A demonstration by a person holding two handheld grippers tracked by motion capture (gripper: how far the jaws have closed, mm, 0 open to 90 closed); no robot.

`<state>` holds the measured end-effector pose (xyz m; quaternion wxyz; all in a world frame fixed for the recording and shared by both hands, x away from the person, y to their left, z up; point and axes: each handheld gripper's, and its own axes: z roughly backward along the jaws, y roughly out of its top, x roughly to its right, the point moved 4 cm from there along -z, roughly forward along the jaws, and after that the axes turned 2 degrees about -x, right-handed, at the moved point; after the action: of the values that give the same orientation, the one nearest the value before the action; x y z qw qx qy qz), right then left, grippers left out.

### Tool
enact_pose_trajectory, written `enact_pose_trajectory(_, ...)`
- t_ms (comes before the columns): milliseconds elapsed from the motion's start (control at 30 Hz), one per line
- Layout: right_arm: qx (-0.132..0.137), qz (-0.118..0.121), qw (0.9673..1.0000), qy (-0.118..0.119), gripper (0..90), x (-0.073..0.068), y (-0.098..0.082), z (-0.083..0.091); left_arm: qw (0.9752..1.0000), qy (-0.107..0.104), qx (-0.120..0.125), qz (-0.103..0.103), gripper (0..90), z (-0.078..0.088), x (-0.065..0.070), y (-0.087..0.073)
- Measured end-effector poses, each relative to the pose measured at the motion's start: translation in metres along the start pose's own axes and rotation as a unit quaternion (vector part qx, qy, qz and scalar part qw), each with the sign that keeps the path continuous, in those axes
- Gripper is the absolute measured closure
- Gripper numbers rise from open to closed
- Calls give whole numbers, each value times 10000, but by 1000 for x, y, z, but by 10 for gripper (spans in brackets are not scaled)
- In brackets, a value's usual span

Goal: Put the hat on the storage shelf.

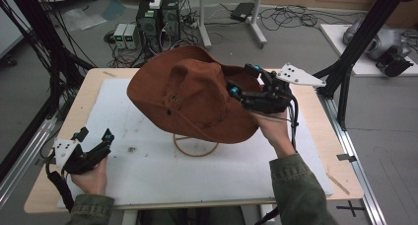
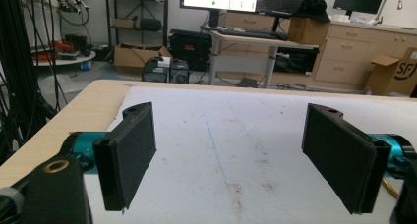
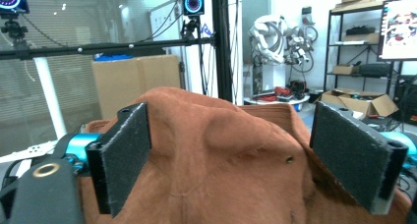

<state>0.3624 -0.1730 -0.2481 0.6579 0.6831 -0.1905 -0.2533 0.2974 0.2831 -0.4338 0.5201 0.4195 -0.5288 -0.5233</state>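
A brown felt cowboy hat [image 1: 192, 94] rests tilted on a wire stand, whose ring base [image 1: 195, 146] shows beneath the brim on the white mat [image 1: 148, 180]. My right gripper [image 1: 242, 79] is at the hat's right side, over the brim. In the right gripper view its jaws stand wide apart, with the hat's crown [image 3: 221, 155] between and beyond them and neither pad pressing on it. My left gripper [image 1: 94, 134] lies low at the mat's near left corner. It is open, with bare mat between its pads [image 2: 130, 150].
The mat covers most of a light wooden table [image 1: 315, 131]. A black frame post [image 1: 345, 82] rises just off the table's right edge. Computer cases [image 1: 157, 18] and loose cables lie on the floor behind the table.
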Motion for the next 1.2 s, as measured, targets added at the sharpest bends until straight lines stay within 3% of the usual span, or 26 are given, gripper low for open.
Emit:
enact_pose_trajectory(333, 58, 82, 9989, -453, 119, 12, -3, 24, 10000, -11, 0, -4, 207, -1, 1, 0)
enact_pose_trajectory(400, 152, 116, 9977, -655, 103, 16, -5, 31, 10000, -2, 6, -1, 207, -1, 1, 0)
enact_pose_trajectory(533, 159, 118, 9966, -798, 98, 21, -9, 38, 10000, -4, 12, 13, 207, 0, 0, 0)
enact_pose_trajectory(600, 160, 95, 9949, -990, 33, 26, -13, 44, 10000, 3, 15, 3, 207, 0, 0, 0)
enact_pose_trajectory(733, 210, 104, 9934, -1126, 33, 32, -17, 52, 10000, -2, 2, -1, 207, 0, 0, 0)
enact_pose_trajectory(967, 274, 31, 9886, -1481, 32, 44, -30, 68, 10000, -25, -4, -13, 207, -1, 1, -1)
enact_pose_trajectory(1033, 303, 62, 9848, -1711, 32, 50, -38, 76, 10000, -24, -9, -16, 207, -1, 1, -1)
enact_pose_trajectory(1167, 305, 105, 9818, -1873, 32, 54, -44, 81, 10000, 4, -4, -13, 207, -1, 1, -1)
enact_pose_trajectory(1200, 285, 165, 9789, -2019, 32, 56, -49, 86, 10000, 11, 0, -17, 207, -1, 1, -1)
